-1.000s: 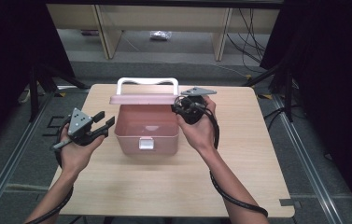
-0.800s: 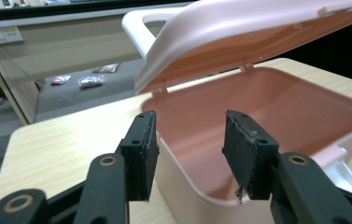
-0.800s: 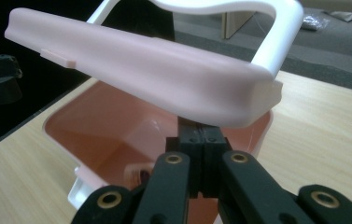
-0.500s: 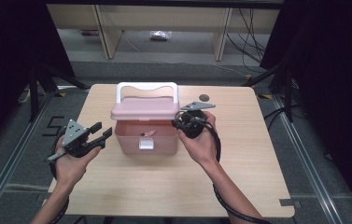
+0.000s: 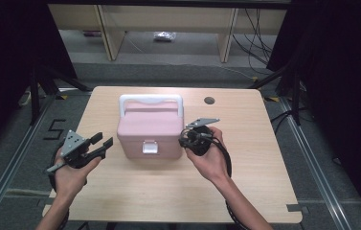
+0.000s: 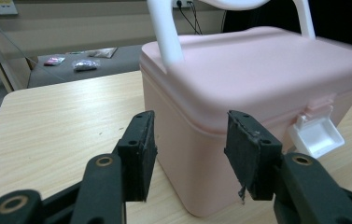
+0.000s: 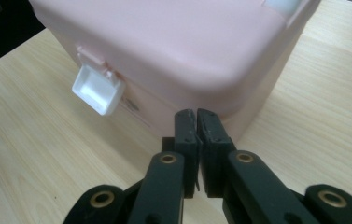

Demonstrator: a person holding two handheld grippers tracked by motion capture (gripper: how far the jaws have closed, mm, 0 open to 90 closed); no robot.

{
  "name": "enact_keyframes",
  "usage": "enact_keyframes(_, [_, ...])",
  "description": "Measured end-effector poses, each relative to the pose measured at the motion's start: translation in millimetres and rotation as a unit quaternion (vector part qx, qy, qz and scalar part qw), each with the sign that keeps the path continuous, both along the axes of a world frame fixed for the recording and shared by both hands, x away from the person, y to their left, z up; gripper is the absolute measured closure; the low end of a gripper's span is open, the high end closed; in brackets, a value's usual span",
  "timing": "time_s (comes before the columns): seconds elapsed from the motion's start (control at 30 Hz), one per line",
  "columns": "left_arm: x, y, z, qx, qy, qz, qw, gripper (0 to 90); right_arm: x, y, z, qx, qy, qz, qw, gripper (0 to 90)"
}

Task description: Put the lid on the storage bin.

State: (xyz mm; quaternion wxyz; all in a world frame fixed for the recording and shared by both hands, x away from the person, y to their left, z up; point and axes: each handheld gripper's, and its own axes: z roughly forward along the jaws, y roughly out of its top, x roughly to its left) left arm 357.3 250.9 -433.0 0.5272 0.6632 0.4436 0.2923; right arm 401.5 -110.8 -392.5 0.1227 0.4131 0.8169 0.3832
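Pink plastic box (image 5: 149, 129) with a white carry handle (image 5: 152, 101) sits lid-down mid-table on the light wooden table (image 5: 264, 163), its white front latch (image 5: 149, 146) flipped out on the near face. Left gripper (image 5: 102, 143) is near the box's left side, jaws apart, nothing between them. Right gripper (image 5: 183, 140) is by the box's near-right corner, jaws together, holding nothing.

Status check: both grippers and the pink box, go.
Left gripper open, beside pink box. Right gripper shut, empty, at box corner. Lid down, white latch flipped out.
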Motion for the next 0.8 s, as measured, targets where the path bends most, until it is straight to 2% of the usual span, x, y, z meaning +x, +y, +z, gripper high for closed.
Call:
enact_keyframes(0.03, [-1.3, 1.1, -0.9, -0.001, 0.0, 0.001, 1.0, 52.6, -0.5, -3.1, 0.3, -0.005, -0.013, 0.005, 0.9999, 87.9])
enact_keyframes(0.1, [-3.2, 3.1, -2.5, -0.008, -0.002, 0.004, 1.0, 52.3, -5.2, -6.6, 2.4, -0.004, -0.007, -0.01, 0.9999, 88.1])
enact_keyframes(0.13, [-3.9, 4.2, -3.2, -0.01, -0.005, 0.007, 0.9999, 52.1, -5.1, -9.5, 1.7, 0.002, -0.008, -0.006, 0.9999, 88.1])
enact_keyframes(0.2, [-5.3, 7.0, -5.1, -0.01, -0.006, 0.012, 0.9999, 51.7, -5.1, -16.5, 1.0, -0.014, -0.019, -0.009, 0.9997, 87.5])
enact_keyframes(0.23, [-5.7, 8.5, -7.1, -0.011, -0.008, 0.015, 0.9998, 51.4, -6.4, -18.5, 0.0, -0.009, -0.015, -0.018, 0.9997, 87.1])
enact_keyframes(0.27, [-5.9, 10.0, -9.4, -0.012, -0.008, 0.018, 0.9997, 50.8, -5.1, -23.5, -1.2, -0.016, -0.022, -0.012, 0.9996, 86.6])
enact_keyframes(0.33, [-6.3, 13.2, -14.8, -0.006, -0.007, 0.026, 0.9996, 49.3, -5.6, -31.1, -4.0, -0.015, -0.022, -0.03, 0.9992, 85.2])
enact_keyframes(0.37, [-6.1, 14.7, -18.0, -0.004, -0.01, 0.028, 0.9996, 48.8, -3.6, -37.6, -6.1, -0.022, -0.03, -0.024, 0.999, 84.9])
enact_keyframes(0.4, [-6.7, 16.4, -20.6, 0.0, -0.008, 0.031, 0.9995, 48.5, -4.6, -41.6, -7.8, -0.014, -0.016, -0.039, 0.999, 84.6])
enact_keyframes(0.47, [-6.4, 19.8, -27.1, 0.001, -0.011, 0.038, 0.9992, 47.7, -2.8, -52.2, -14.5, -0.015, -0.033, -0.045, 0.9983, 84.2])
enact_keyframes(0.57, [-6.6, 25.8, -35.7, 0.011, -0.009, 0.055, 0.9984, 46.1, -4.2, -67.4, -23.1, -0.015, -0.028, -0.062, 0.9976, 82.6])
enact_keyframes(0.6, [-5.9, 27.7, -39.2, 0.013, -0.012, 0.057, 0.9982, 45.6, -3.7, -74.0, -26.8, -0.023, -0.042, -0.063, 0.9969, 82.1])
enact_keyframes(0.67, [-5.3, 30.9, -45.1, 0.013, -0.01, 0.062, 0.9979, 45.0, -6.6, -82.7, -32.8, -0.007, -0.026, -0.086, 0.9959, 81.5])
enact_keyframes(0.7, [-5.5, 32.2, -47.4, 0.017, -0.007, 0.066, 0.9977, 44.6, -7.8, -87.9, -35.5, -0.007, -0.024, -0.095, 0.9952, 80.9])
enact_keyframes(0.73, [-4.9, 33.1, -50.2, 0.014, -0.007, 0.066, 0.9977, 44.2, -6.8, -94.9, -39.7, -0.01, -0.035, -0.091, 0.9952, 80.6])
enact_keyframes(0.77, [-4.0, 33.7, -53.1, 0.009, -0.007, 0.065, 0.9978, 43.7, -7.9, -100.2, -43.2, -0.013, -0.038, -0.1, 0.9942, 80.5])
enact_keyframes(0.8, [-3.3, 34.2, -55.8, 0.009, -0.006, 0.066, 0.9978, 43.3, -10.8, -102.9, -47.3, 0.002, -0.027, -0.116, 0.9929, 80.5])
